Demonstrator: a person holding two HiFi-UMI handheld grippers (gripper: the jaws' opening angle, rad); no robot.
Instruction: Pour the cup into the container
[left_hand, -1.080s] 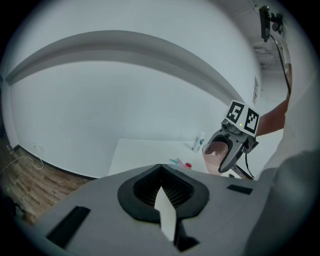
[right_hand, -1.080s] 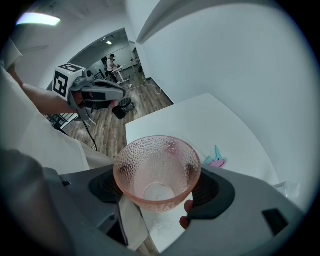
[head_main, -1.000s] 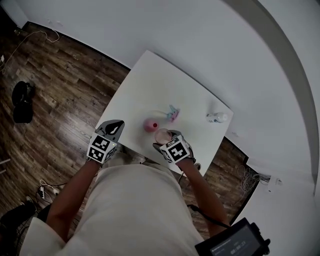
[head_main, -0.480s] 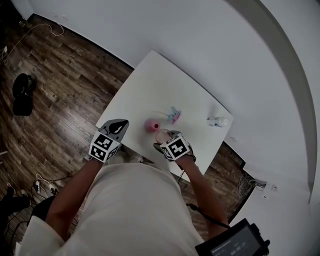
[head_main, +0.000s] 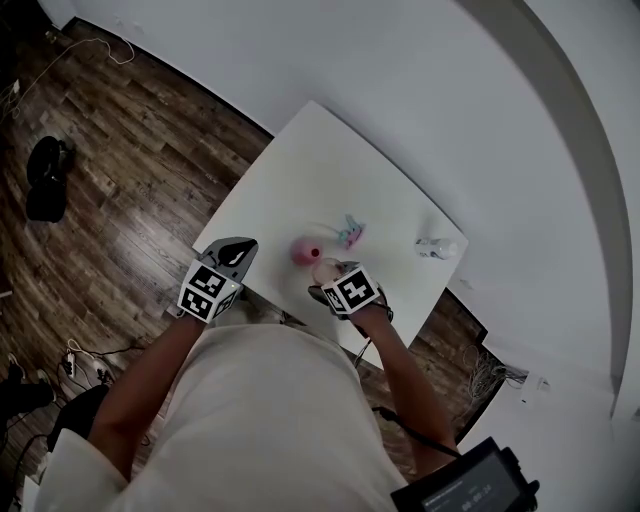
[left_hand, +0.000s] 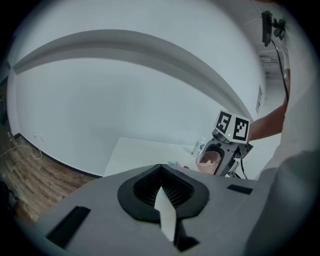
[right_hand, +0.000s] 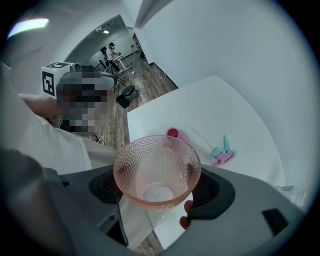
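Even, dim, cool light; soft shadows. Strong fisheye bending with black corners in both gripper views. Sharp focus.

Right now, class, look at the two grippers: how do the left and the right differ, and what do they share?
The left gripper's jaws are shut on nothing; the right gripper is shut on the pink cup. The left gripper sits at the table's near corner, facing the wall; the right gripper tilts down over the table, near the container. Both carry a marker cube.
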